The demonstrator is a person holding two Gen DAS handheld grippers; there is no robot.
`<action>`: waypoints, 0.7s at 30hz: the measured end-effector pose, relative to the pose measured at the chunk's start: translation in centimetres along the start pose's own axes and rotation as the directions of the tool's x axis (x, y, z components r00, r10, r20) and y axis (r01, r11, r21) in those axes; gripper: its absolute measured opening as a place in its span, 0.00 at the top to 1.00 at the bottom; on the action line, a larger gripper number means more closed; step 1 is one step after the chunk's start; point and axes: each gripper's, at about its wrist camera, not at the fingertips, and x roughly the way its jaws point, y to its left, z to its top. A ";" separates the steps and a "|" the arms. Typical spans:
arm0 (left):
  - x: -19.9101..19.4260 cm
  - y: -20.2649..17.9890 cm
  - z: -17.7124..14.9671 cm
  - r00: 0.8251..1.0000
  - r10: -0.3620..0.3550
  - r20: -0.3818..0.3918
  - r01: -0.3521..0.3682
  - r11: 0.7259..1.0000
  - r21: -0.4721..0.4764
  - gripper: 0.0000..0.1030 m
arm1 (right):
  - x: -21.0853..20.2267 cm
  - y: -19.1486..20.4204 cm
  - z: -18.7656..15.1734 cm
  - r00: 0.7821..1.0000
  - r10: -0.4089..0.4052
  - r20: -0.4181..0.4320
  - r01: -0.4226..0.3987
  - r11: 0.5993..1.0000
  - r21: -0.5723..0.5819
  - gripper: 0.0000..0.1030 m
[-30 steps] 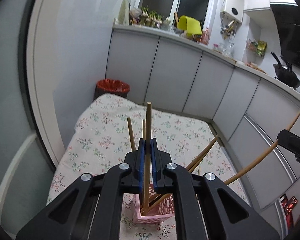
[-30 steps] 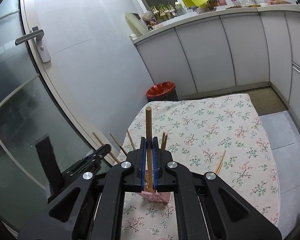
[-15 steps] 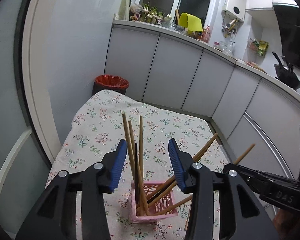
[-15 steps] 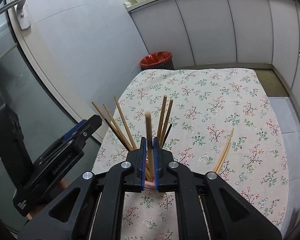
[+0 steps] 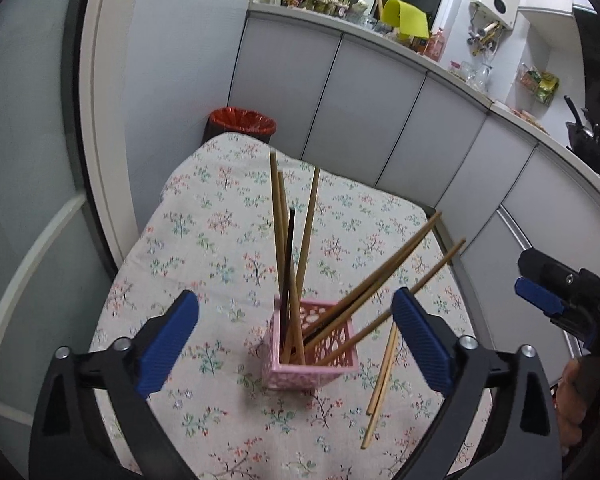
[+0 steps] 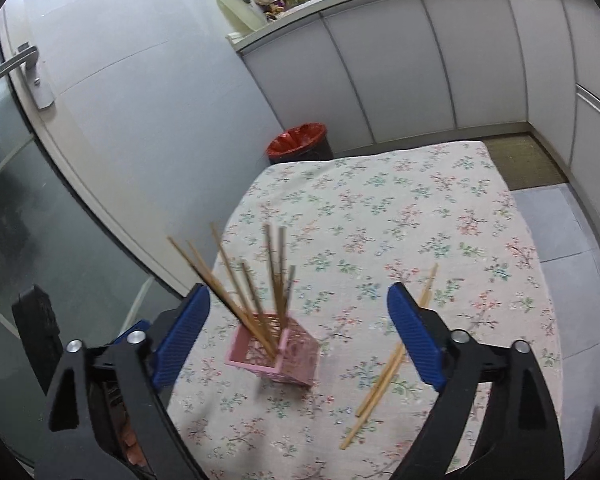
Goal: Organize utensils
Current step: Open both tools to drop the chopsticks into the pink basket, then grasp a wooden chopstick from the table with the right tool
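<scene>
A pink lattice basket stands on the floral tablecloth and holds several wooden chopsticks, some upright, others leaning right. A few loose chopsticks lie flat on the cloth just right of the basket. My left gripper hovers above and in front of the basket, open and holding nothing. My right gripper is likewise open and holding nothing, with the basket between and below its fingers. It also shows at the right edge of the left wrist view, as the right gripper.
A red-lined bin stands on the floor beyond the table's far edge. White cabinets run behind and to the right. A door with a lever handle is close on the left.
Both grippers opened and let go of the chopstick each held; those chopsticks now stand in the basket. Both grippers have pulled back and up from the basket.
</scene>
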 end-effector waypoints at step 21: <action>4.3 0.9 -4.4 0.949 0.047 -0.310 -0.051 0.999 -0.005 0.07 | 13.2 -11.5 -5.5 0.881 -0.265 -0.391 0.334 0.935 0.119 0.43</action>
